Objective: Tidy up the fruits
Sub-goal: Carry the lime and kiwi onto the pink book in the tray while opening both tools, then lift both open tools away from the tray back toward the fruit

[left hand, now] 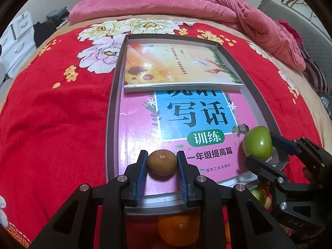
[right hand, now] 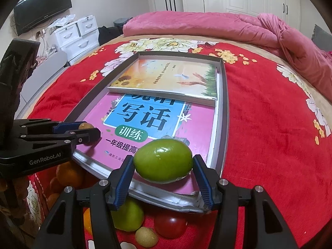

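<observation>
My left gripper (left hand: 162, 162) is shut on a small brown round fruit (left hand: 161, 162) and holds it over the near end of the grey tray (left hand: 113, 103). It also shows in the right wrist view (right hand: 86, 129). My right gripper (right hand: 164, 162) is shut on a green oval fruit (right hand: 162, 160), held over the tray's near right corner; it also shows in the left wrist view (left hand: 258, 145). Loose fruits lie on the red blanket in front of the tray: an orange (left hand: 176, 230), a green apple (right hand: 128, 217), a red tomato (right hand: 171, 226) and a small tan fruit (right hand: 146, 237).
The tray (right hand: 225, 112) holds a pink book (left hand: 186, 124) with a sunflower-cover book (left hand: 178, 64) on top at its far end. A pink quilt (left hand: 207, 8) is heaped at the bed's far side. White drawers (right hand: 74, 37) and a TV (right hand: 41, 8) stand to the left.
</observation>
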`<state>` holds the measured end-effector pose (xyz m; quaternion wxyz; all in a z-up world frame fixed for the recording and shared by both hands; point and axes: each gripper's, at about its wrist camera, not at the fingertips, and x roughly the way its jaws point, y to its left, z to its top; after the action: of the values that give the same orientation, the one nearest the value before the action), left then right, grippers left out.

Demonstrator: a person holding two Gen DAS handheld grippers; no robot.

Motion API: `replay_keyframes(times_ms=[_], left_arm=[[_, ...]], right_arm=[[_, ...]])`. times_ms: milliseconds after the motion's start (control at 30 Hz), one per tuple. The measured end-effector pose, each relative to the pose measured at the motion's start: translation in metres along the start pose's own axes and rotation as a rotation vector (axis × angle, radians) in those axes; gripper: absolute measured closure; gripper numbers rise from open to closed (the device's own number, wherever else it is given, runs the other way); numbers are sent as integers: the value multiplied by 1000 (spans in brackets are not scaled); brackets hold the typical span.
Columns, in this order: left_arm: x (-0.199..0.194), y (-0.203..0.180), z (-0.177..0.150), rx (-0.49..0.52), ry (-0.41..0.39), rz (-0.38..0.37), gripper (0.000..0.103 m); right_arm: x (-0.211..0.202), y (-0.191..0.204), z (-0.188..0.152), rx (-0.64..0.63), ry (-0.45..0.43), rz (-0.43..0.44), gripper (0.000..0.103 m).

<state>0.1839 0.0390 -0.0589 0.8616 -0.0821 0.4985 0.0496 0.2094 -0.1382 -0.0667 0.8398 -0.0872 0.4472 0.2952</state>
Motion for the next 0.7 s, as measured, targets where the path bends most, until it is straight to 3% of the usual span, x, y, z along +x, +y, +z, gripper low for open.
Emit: replay_keyframes(times_ms=[167,333,700], left_arm=[[0,1,1,-5,3,-9,72],[-4,1,0,-8,-3,-17,63],[-17,0,0,-10,-28,-30,52]], right_arm=[[-3,0,1,-4,-12,2,41],[-6,-1,1,0,-25,3,37],[-19,-6,2,31,-73,-4,30]])
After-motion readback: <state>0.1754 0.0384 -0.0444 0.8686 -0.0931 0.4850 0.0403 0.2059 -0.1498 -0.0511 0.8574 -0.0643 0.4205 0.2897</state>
